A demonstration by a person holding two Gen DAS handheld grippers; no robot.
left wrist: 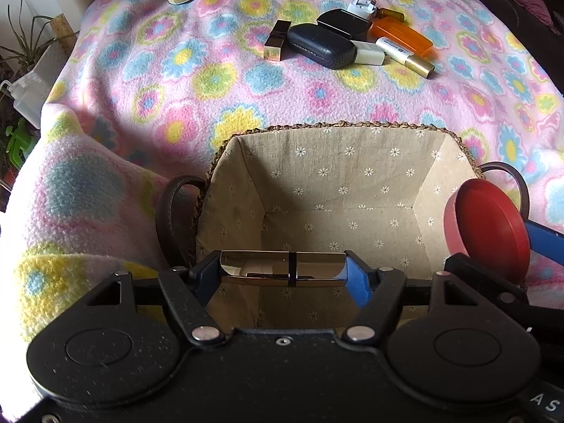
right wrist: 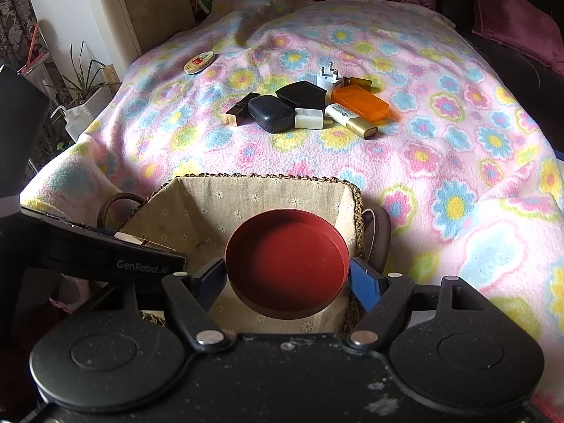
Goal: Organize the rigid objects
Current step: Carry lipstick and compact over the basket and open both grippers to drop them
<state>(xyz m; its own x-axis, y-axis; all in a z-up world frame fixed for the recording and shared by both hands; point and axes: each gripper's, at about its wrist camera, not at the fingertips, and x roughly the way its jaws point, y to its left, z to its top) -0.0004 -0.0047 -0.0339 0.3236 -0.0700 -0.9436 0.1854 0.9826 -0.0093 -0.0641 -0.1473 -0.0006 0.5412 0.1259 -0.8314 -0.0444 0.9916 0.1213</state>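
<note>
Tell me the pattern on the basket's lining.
Small white daisies on beige fabric lining; clearest in the left wrist view.

We see the basket (left wrist: 338,190) empty inside, its lined floor free, but both claws crowd its mouth: the left claw (left wrist: 283,273) grips a mirrored bar (left wrist: 282,268), the right claw (right wrist: 287,278) a red dish (right wrist: 286,264). Between basket and far clutter (right wrist: 310,105), the blanket (right wrist: 440,162) lies open.

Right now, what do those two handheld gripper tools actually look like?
Both match: the left gripper and right gripper have speckled matte-black bodies with two round discs, black linkage arms on silver rivets, and blue textured finger pads. White lettering reading GenRobot.AI marks the left one's side. No cables or sleeves show.
</note>
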